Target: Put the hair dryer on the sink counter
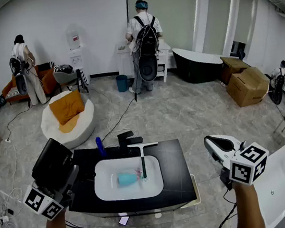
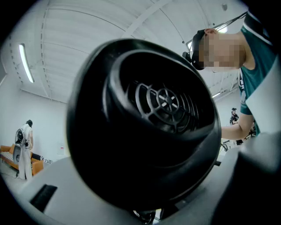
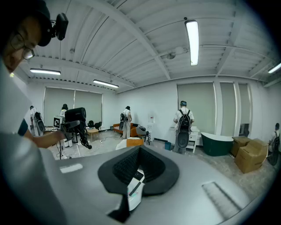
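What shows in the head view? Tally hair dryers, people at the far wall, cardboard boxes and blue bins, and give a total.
Hair dryers: 1
People at the far wall: 2
Cardboard boxes: 2
Blue bins: 1
Total: 6

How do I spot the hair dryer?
Find the black sink counter with the white basin. Off its left end, the left hand-held gripper holds up the hair dryer. It's chunky and black, unlike the slim blue bottle nearby.
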### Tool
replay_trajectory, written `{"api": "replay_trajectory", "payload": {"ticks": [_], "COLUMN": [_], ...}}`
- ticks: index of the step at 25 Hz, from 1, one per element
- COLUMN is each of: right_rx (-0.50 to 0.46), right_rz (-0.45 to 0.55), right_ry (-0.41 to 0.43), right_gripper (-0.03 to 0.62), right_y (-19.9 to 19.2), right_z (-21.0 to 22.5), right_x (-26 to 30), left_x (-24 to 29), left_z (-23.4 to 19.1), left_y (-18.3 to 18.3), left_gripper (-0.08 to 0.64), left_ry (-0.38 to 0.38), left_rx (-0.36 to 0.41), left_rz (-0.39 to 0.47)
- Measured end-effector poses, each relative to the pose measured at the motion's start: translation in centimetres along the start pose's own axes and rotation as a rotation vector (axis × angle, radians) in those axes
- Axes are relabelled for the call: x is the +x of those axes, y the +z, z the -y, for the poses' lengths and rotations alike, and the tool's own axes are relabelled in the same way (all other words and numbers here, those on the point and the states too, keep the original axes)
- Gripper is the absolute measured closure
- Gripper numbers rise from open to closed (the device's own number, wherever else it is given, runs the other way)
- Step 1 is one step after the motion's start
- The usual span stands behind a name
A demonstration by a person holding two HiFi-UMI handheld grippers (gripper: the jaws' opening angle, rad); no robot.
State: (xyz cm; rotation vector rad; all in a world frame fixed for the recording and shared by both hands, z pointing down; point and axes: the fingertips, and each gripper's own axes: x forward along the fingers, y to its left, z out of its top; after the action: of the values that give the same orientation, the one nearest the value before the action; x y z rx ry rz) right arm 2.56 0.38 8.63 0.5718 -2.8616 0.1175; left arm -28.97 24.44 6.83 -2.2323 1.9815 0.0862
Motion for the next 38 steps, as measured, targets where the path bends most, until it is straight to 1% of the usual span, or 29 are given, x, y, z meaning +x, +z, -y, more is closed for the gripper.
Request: {"api": "replay_trajectory", "payload": {"ticks": [7,12,14,20,23,27,29,32,36,38], "right_rx": [0.001,0.013,0.024,0.095,0.129,0.155,0.174,0.21,0.228,0.234], "right_rz": [-0.003,-0.006,-0.008,0.016,0.018,0.031,0.037,0.02,-0.009,-0.005], "right_ry": [-0.003,-0.009,-0.014,-0.029,-0.028,-0.055,-0.07,-0.082,-0.097,-0.112], "right_gripper": [0.583,0.583,0.583,0.582,0.581,0.58,0.58,0.58,0.58,0.581], "right_y": [0.1,-0.9,-1.1,-0.8,-1.8,-3.0,-3.7,-5.5,-6.5,-6.6], "right_z": [-0.9,-0.8,-1.3,-4.0,-5.3,-6.3,-6.0,-4.5,-0.9,1.0], "right_x": [1.1,1.2,1.6,3.6,4.3,4.3,4.3,4.6,4.6,4.4], "left_x": [-0.3,0.0,-0.3,-1.7,-2.0,-2.0,-1.4,0.1,3.6,5.4], "left_z": [-1.1,-1.0,-1.6,-4.9,-5.8,-6.3,-6.5,-6.6,-6.2,-5.5], "left_y": [0.0,-0.5,-0.6,-0.6,-1.1,-1.8,-2.3,-3.5,-5.2,-5.6], "left_gripper": [0.307,0.307,0.307,0.307,0.307,0.307,0.307,0.307,0.307,0.308], "left_ry": [-0.01,-0.021,-0.027,-0.057,-0.081,-0.123,-0.139,-0.148,-0.154,-0.176], "left_rx": [0.0,0.0,-0.003,-0.03,-0.048,-0.052,-0.047,-0.06,-0.118,-0.114], "left_rz": [0.0,-0.001,-0.001,-0.004,-0.009,-0.019,-0.027,-0.042,-0.044,-0.045]}}
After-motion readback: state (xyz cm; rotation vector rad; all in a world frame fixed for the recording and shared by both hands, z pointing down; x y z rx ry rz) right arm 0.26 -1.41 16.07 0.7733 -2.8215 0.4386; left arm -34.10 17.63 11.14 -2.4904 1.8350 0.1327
